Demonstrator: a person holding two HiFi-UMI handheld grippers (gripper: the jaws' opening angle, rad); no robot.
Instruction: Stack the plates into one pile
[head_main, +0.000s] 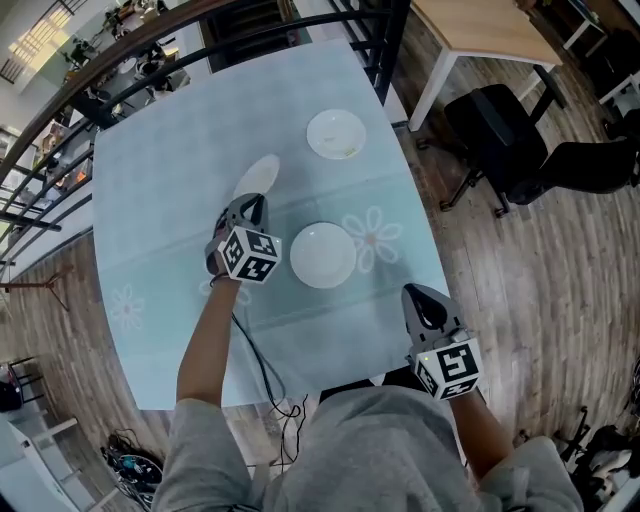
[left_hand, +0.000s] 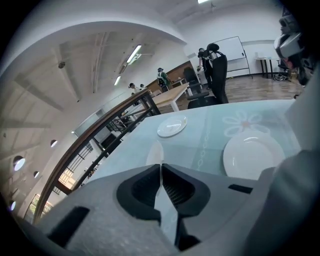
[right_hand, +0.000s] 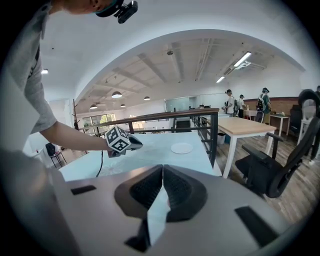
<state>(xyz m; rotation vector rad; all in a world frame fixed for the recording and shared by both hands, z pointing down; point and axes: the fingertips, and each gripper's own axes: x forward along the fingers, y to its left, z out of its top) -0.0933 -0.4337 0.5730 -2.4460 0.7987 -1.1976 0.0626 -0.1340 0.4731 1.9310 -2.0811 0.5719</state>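
Pale blue table (head_main: 160, 200) carries three round white plates: far plate (head_main: 336, 133), middle plate (head_main: 323, 255), and tilted plate (head_main: 260, 175), raised left of them, its rim pinched by left gripper (head_main: 251, 205). Right gripper (head_main: 420, 298) is clenched, empty.

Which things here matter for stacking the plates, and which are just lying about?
For the job: held plate, tilted in the shut left gripper; middle plate; far plate; right gripper, shut and empty.
Just lying about: wooden table; office chair; railing.
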